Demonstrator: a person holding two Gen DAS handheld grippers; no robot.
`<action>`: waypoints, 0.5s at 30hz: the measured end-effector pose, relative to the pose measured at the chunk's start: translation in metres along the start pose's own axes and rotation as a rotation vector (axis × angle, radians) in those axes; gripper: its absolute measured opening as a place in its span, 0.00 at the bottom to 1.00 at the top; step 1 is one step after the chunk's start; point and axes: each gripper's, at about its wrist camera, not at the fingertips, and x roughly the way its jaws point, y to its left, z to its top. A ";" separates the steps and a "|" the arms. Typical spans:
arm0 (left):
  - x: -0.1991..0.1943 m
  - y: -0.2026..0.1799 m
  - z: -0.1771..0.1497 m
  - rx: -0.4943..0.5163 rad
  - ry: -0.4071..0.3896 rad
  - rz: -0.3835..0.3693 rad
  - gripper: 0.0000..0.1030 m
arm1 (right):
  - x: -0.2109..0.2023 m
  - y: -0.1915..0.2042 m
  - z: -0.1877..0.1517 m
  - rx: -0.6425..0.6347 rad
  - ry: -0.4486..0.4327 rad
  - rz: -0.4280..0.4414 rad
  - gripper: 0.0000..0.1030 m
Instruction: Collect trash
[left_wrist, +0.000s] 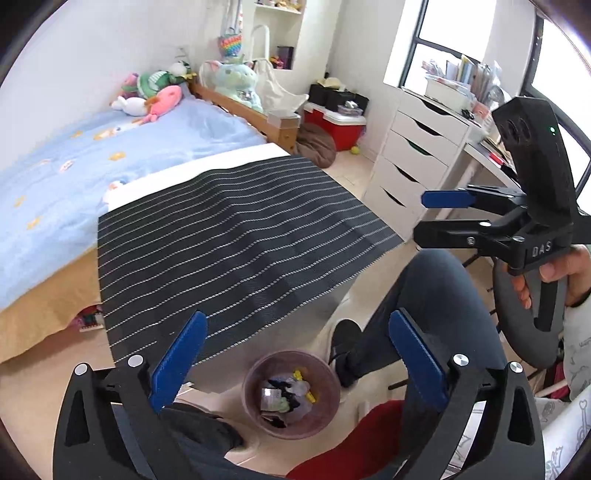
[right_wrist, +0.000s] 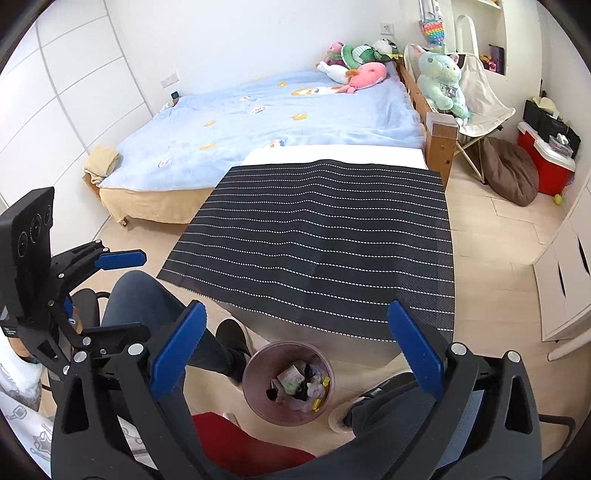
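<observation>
A pinkish round waste bin (left_wrist: 249, 384) stands on the floor below the table's front edge, between the person's feet. Several bits of trash (left_wrist: 288, 398) lie inside it. My left gripper (left_wrist: 295, 321) hangs above the bin, open, with nothing between its blue pads (left_wrist: 177, 365). My right gripper (right_wrist: 295, 308) is open and empty too, also over the bin (right_wrist: 255, 373) and its trash (right_wrist: 299, 384). Each gripper shows in the other's view, the right gripper (left_wrist: 421, 218) at the right and the left gripper (right_wrist: 142, 291) at the left, both with jaws apart.
A low table under a black striped mat (left_wrist: 240, 236) (right_wrist: 325, 236) stands against the blue bed (right_wrist: 277, 122). The person's legs (left_wrist: 424, 302) and shoes flank the bin. White drawers (left_wrist: 413, 155), a red cooler (right_wrist: 546, 162) and a brown beanbag (right_wrist: 509, 173) stand further off.
</observation>
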 end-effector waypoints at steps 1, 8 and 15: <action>0.000 0.001 0.000 -0.006 -0.002 0.006 0.93 | 0.000 0.000 0.000 0.001 -0.003 0.002 0.95; -0.003 0.012 0.006 -0.042 -0.016 0.038 0.93 | 0.002 -0.002 0.007 0.011 -0.009 -0.013 0.97; -0.006 0.030 0.015 -0.074 -0.030 0.075 0.93 | 0.004 -0.002 0.020 0.004 -0.017 -0.048 0.97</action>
